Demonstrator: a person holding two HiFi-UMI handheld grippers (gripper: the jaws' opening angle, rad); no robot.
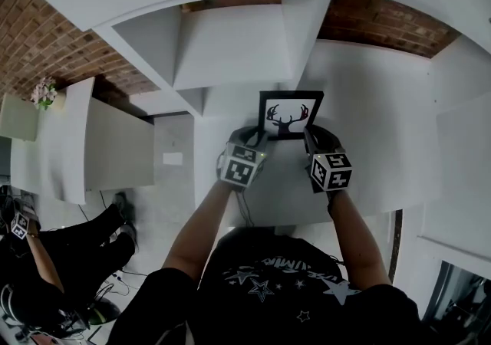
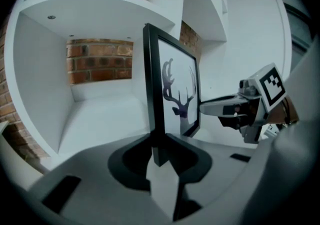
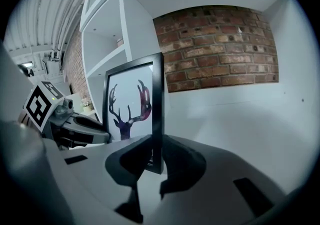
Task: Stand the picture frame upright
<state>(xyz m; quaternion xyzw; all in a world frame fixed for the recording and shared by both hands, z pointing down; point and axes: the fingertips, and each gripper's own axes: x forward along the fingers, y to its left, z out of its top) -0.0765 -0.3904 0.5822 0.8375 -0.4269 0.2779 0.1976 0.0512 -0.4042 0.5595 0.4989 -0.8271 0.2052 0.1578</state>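
A black picture frame (image 1: 290,115) with a purple deer-antler print stands upright on the white shelf surface (image 1: 368,106), facing me. My left gripper (image 1: 259,136) is shut on its left edge and my right gripper (image 1: 308,135) is shut on its right edge, both low on the frame. In the left gripper view the picture frame (image 2: 172,89) shows edge-on, its lower corner pinched in the left gripper (image 2: 159,144), with the right gripper (image 2: 220,106) beyond. In the right gripper view the picture frame (image 3: 132,109) sits in the right gripper (image 3: 156,149), and the left gripper (image 3: 85,134) holds the far side.
White shelf compartments (image 1: 230,44) rise behind the frame against a brick wall (image 1: 383,25). A small pot of pink flowers (image 1: 44,93) stands on a low unit at the left. Another person (image 1: 69,244) sits at the lower left.
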